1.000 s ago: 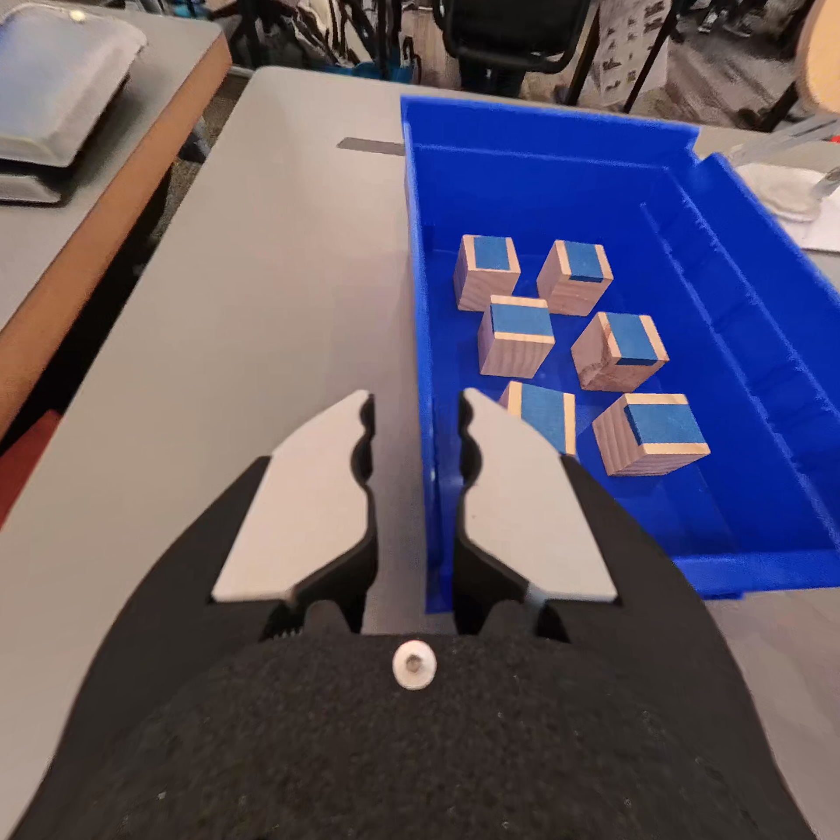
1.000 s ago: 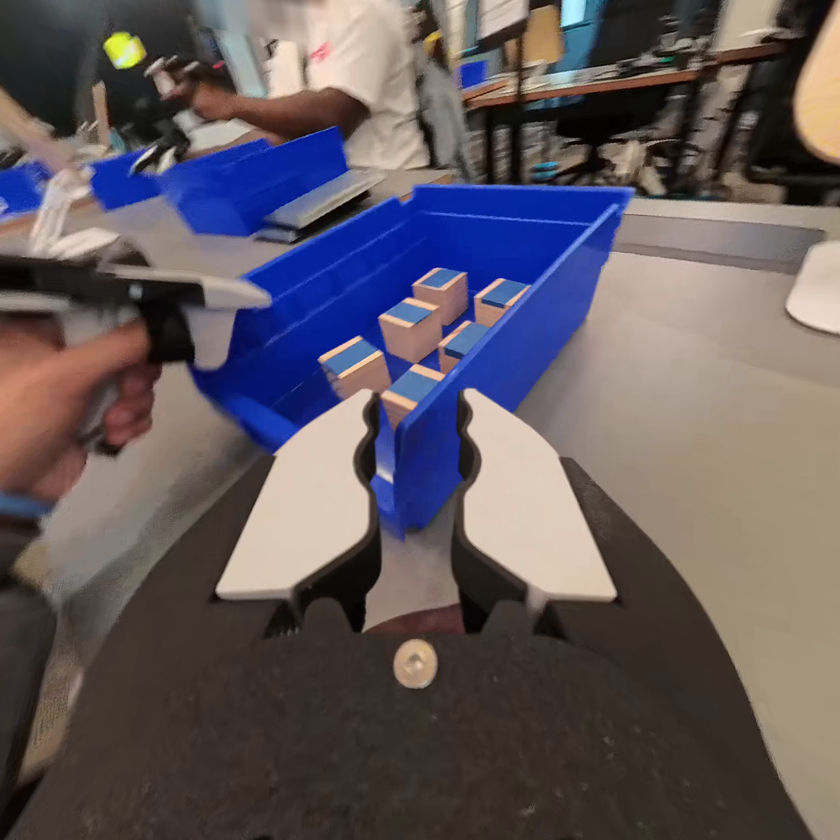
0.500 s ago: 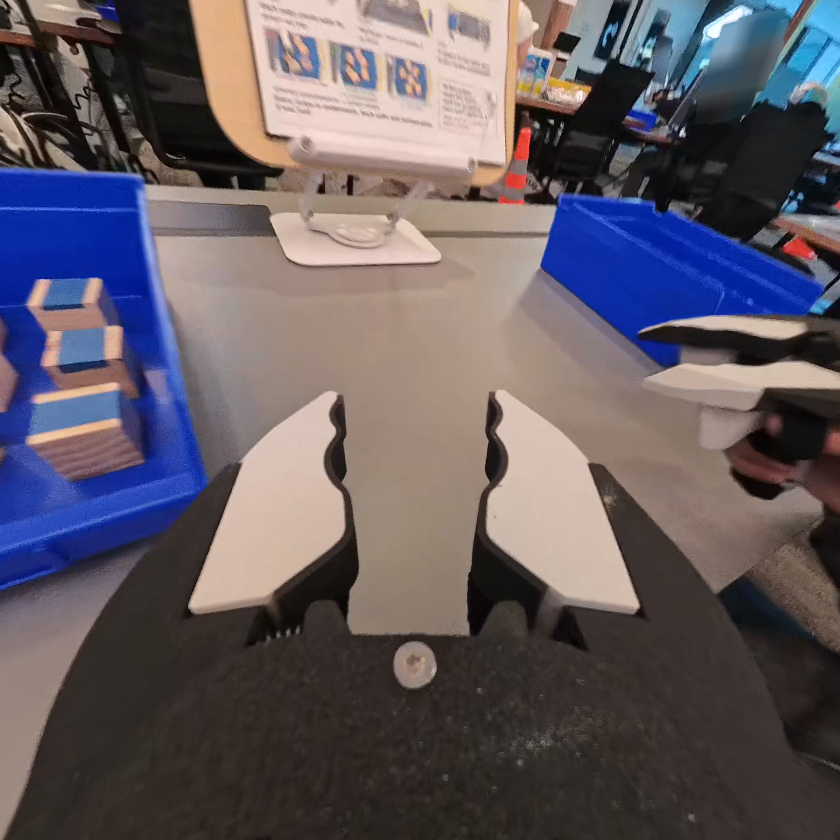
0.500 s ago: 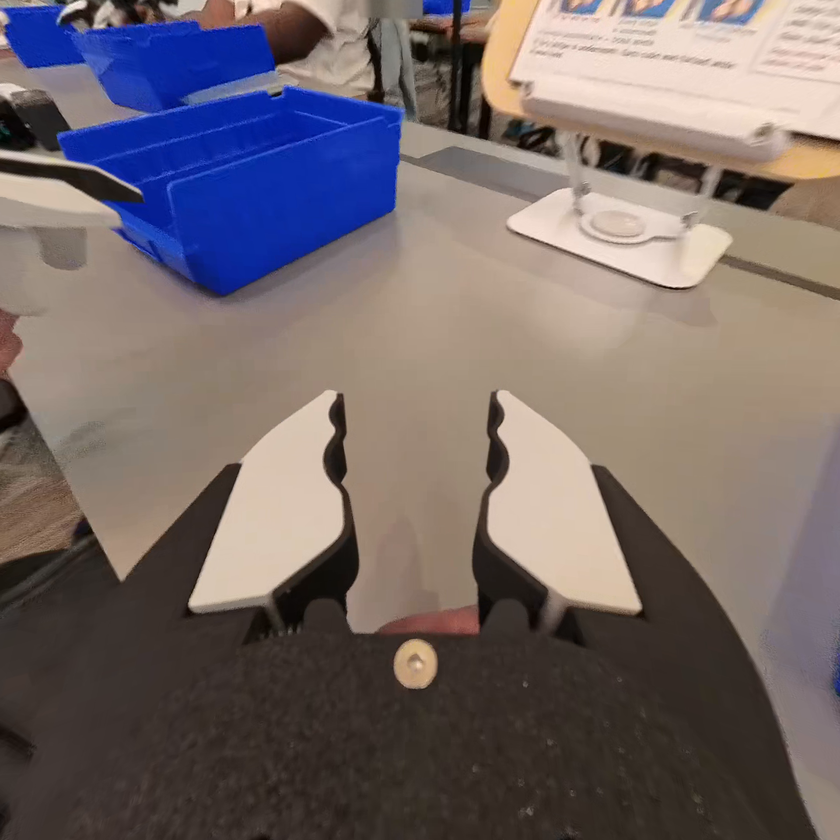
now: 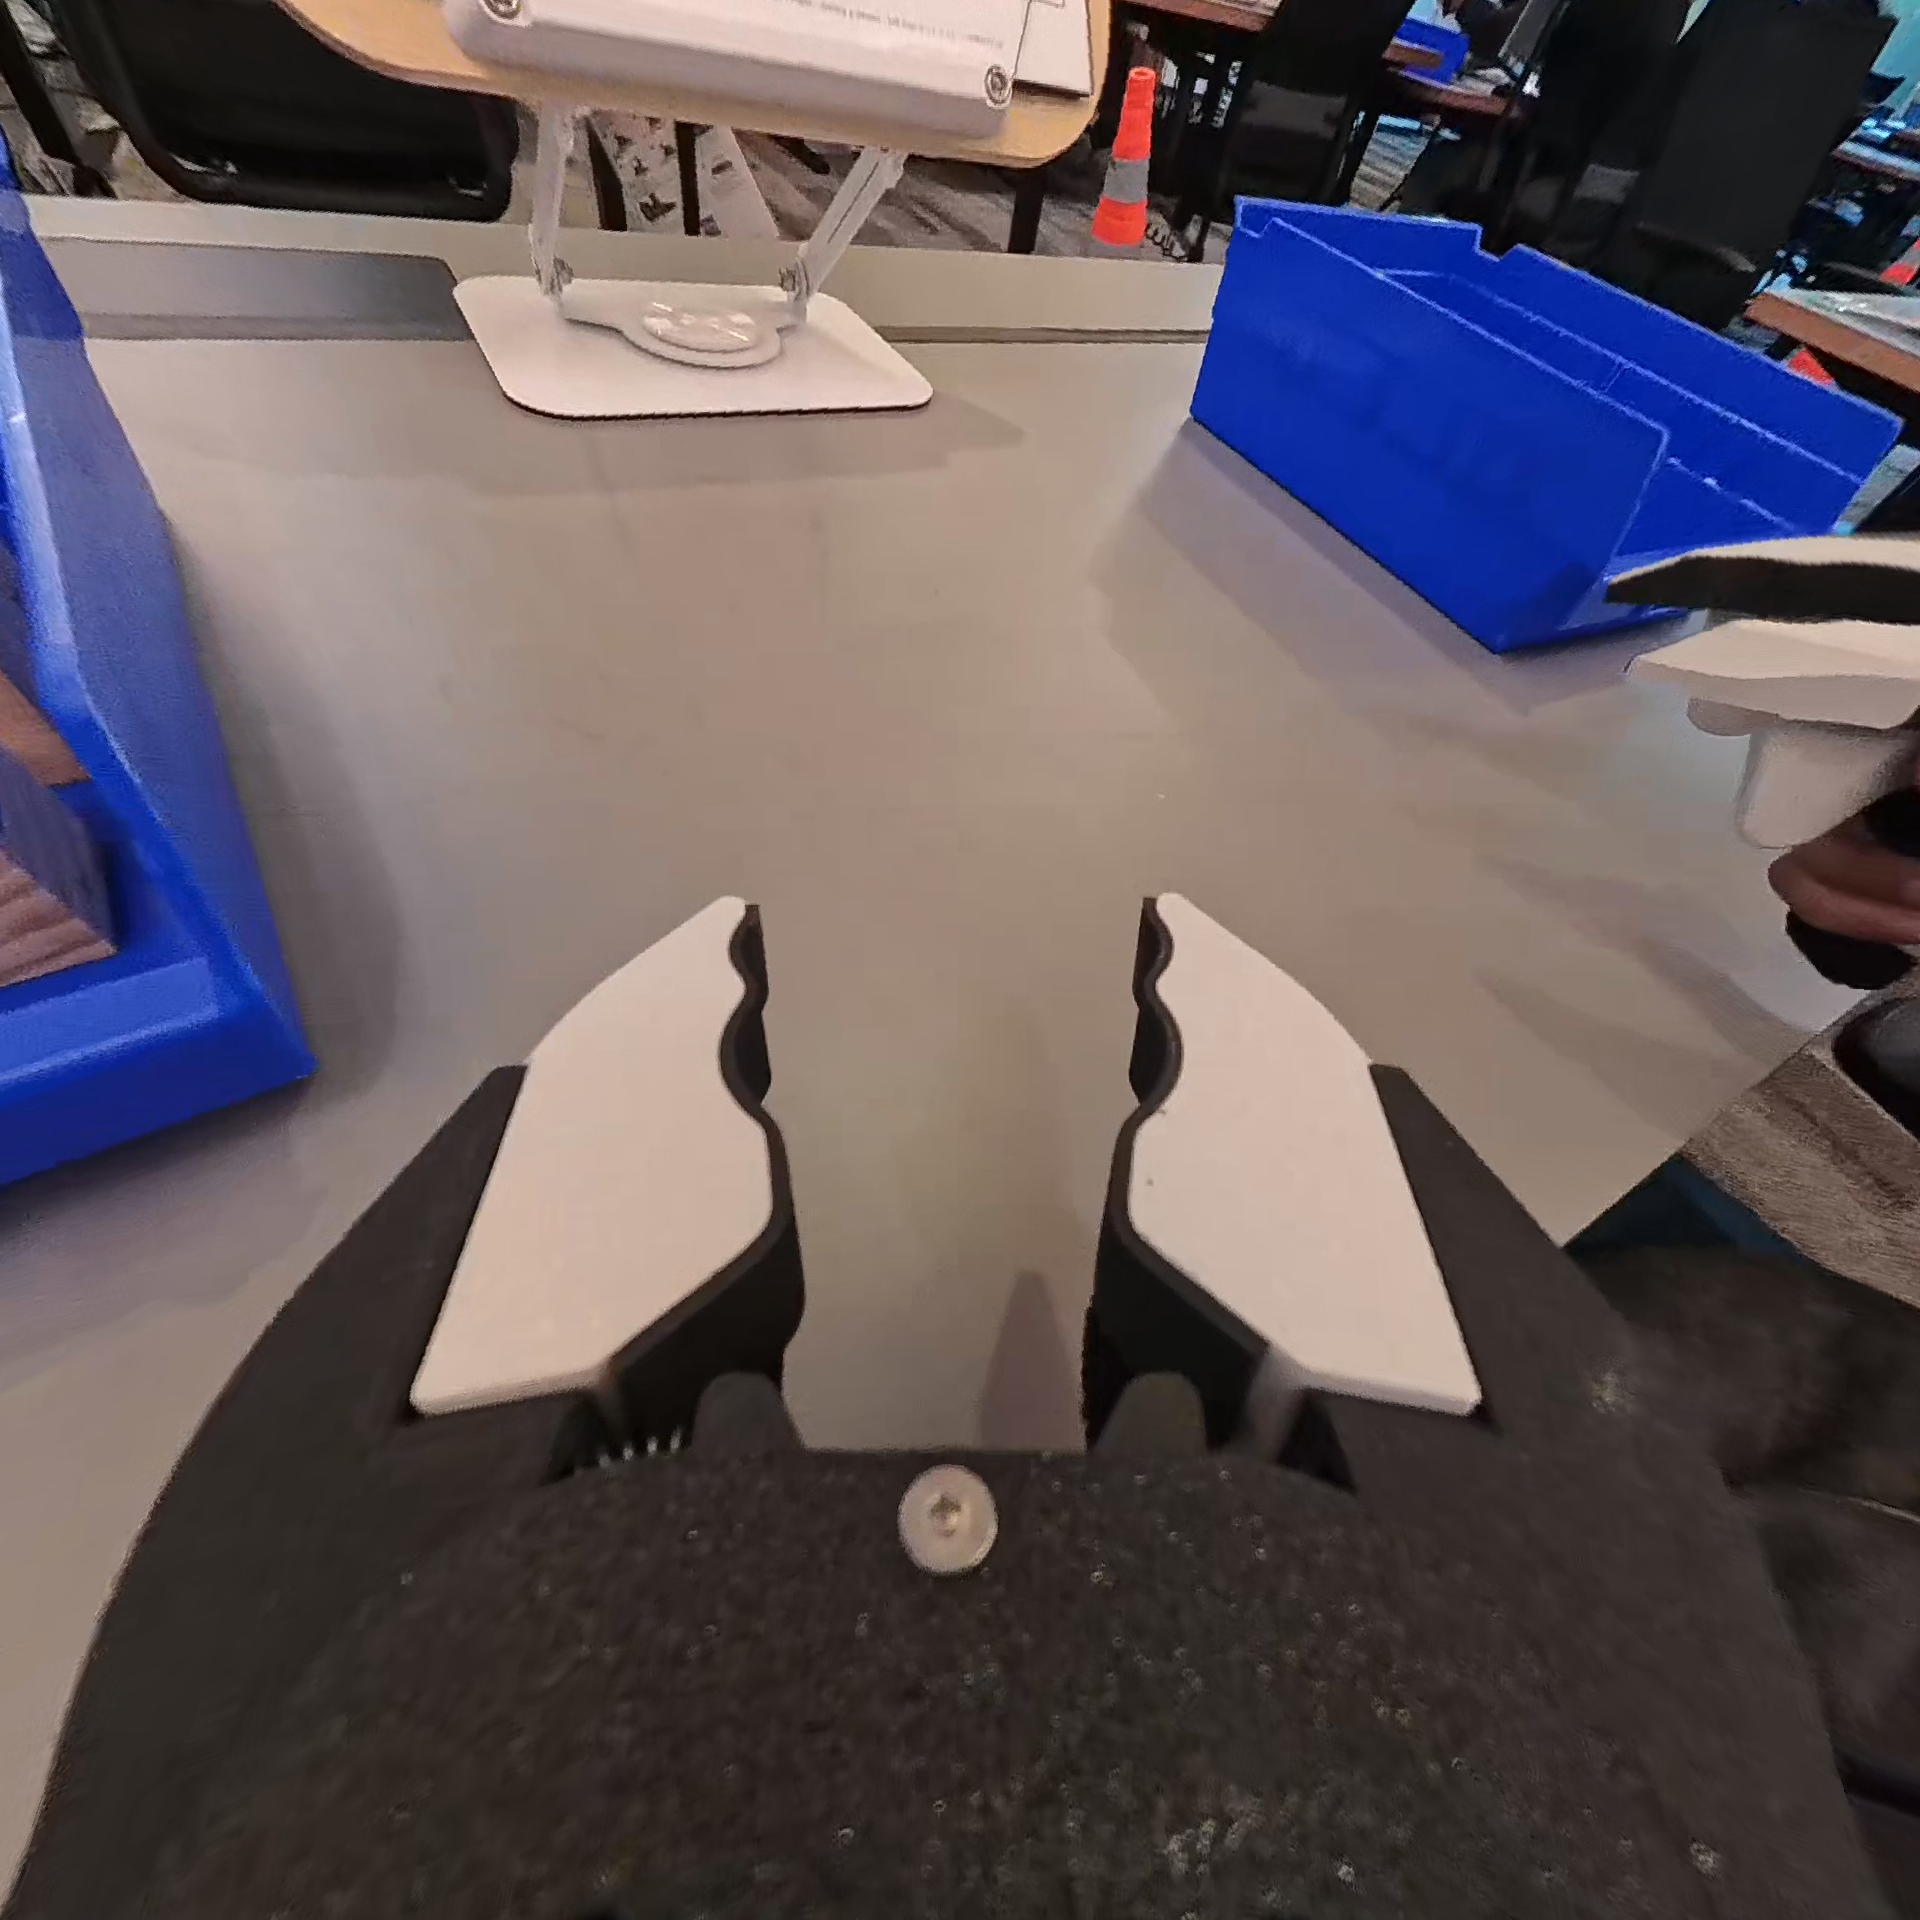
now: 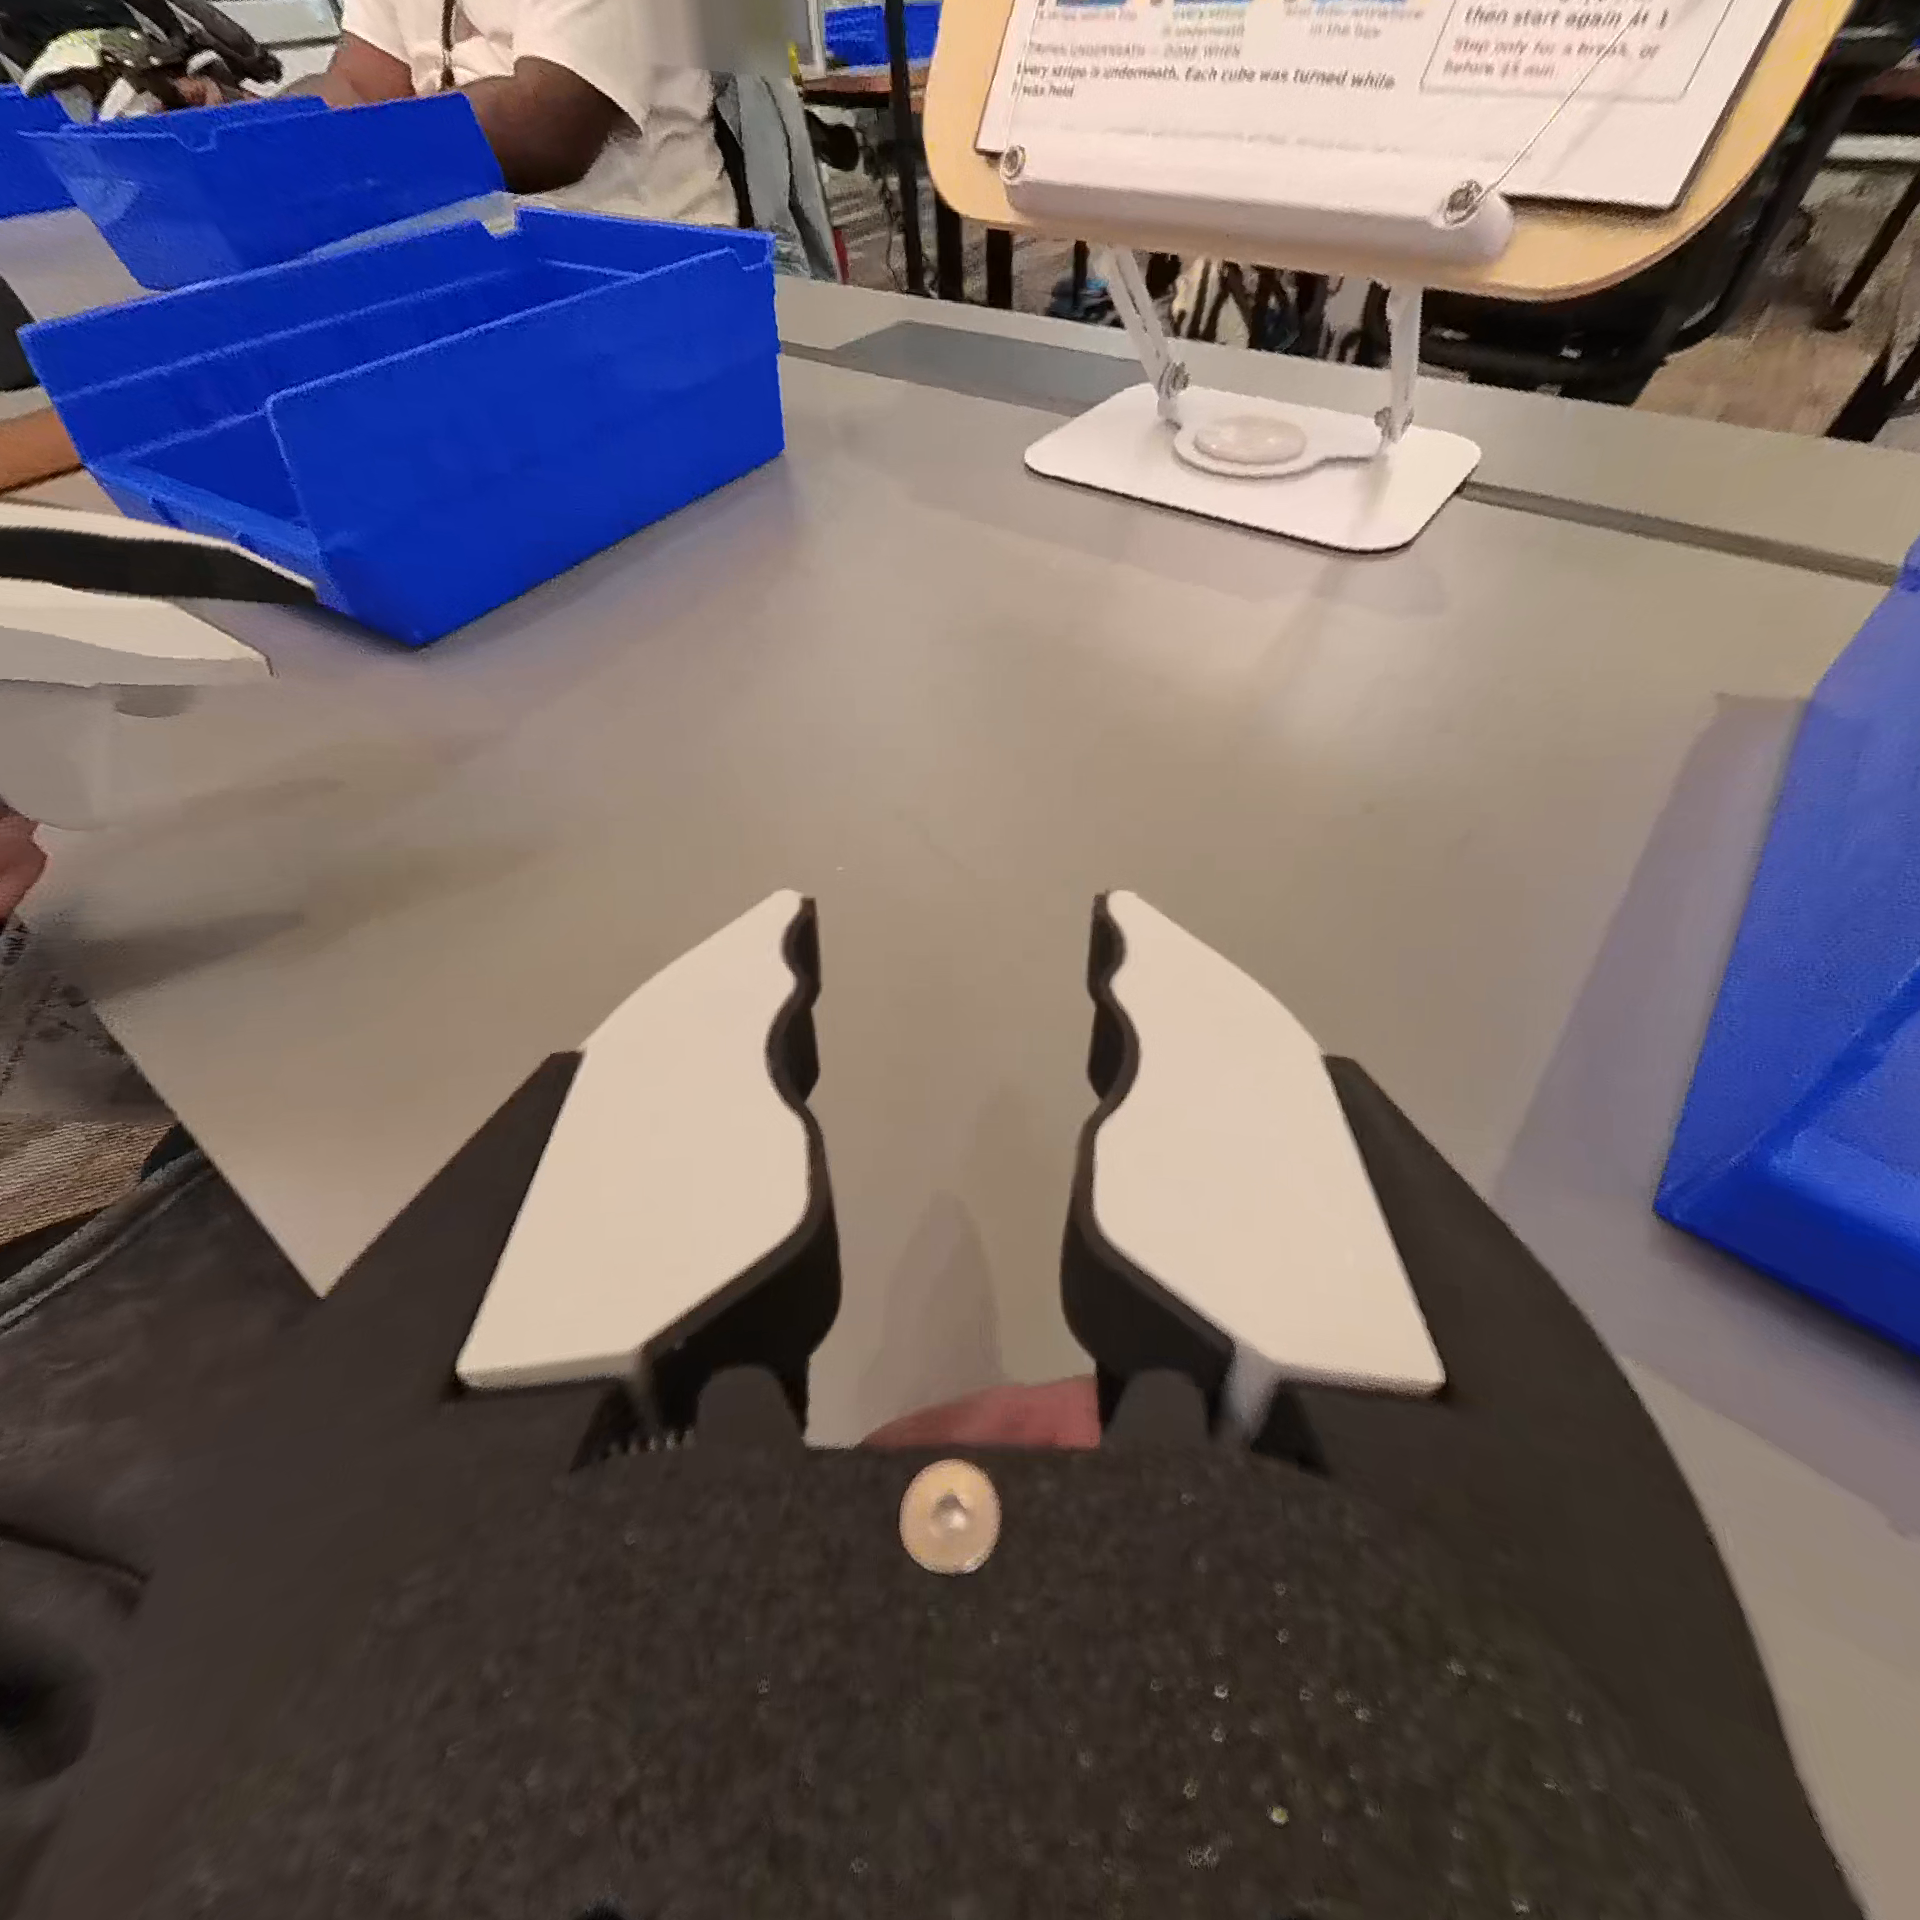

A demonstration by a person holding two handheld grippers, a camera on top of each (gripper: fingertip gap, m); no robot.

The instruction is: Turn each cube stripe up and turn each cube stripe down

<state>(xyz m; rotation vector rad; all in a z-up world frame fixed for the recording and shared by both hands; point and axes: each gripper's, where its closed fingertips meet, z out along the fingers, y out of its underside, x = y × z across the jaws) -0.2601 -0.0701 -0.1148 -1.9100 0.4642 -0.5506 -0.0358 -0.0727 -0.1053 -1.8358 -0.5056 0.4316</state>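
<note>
Both claws are just hanging over bare grey table (image 5: pixel 935 644) right now; the left gripper (image 5: pixel 948 914) has its white fingers spread wide with nothing between them, only tabletop showing through the gap; the right gripper (image 6: pixel 954 909) is spread too, a bit narrower than the left, and also empty, with a bit of the holder's finger peeking out under it at the near edge. The cubes sit way off to the side; in the left wrist view the blue bin (image 5: pixel 156 852) holding them is cut off at the left edge, and all I can make out inside is a blurry slice of wooden cube (image 5: pixel 42 894), so no clue which way its stripe faces. Same bin pokes in at the right edge of the right wrist view as a blue wall, contents hidden. A second blue bin (image 5: pixel 1455 447) sits at the far right in the left view, far left in the right view; I can't tell if anything's in it. Each gripper shows up in the other's camera, side-on near that second bin, fingers apart. At the far edge of the table, between the two bins, there's a white stand (image 6: pixel 1257 468) carrying a wooden board with a printed sheet (image 6: pixel 1340 83); behind the second bin a person in a white shirt (image 6: pixel 582 94) is at another table with more blue bins.
</note>
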